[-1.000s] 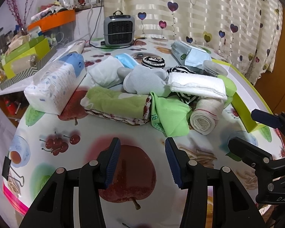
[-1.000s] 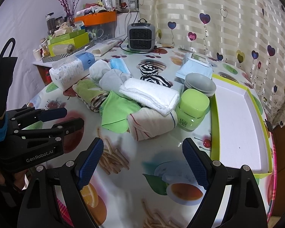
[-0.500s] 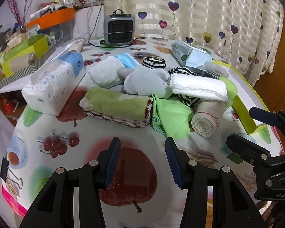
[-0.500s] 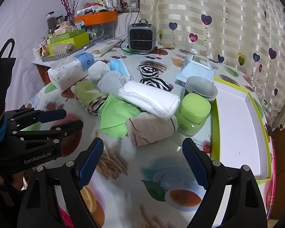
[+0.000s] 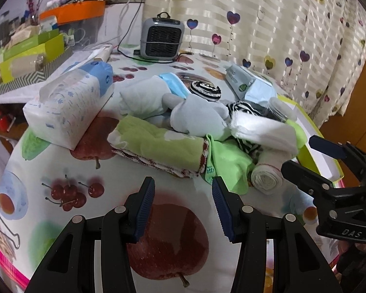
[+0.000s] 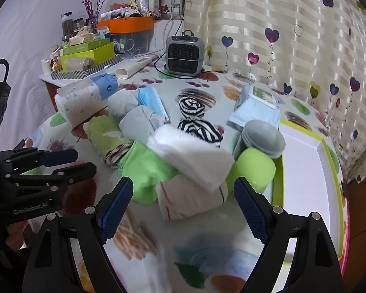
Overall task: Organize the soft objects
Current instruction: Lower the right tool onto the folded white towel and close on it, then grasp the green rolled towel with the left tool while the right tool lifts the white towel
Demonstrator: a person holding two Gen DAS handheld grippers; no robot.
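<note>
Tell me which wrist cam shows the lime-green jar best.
Right wrist view. The lime-green jar shows its lid and part of its side, beside the white tray and in front of the grey bowls. In the left wrist view only a green sliver shows behind the white folded towel.

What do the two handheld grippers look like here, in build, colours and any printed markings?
Both are matte black, angular plastic frames with silver screws at the joints. The left gripper and right gripper each carry two fingers faced with ribbed dark blue pads. Seen from the opposite camera, the left body reads "GenRobot.AI" and the right body "DAS" in pale lettering. A black strap loops above the left one.
</note>
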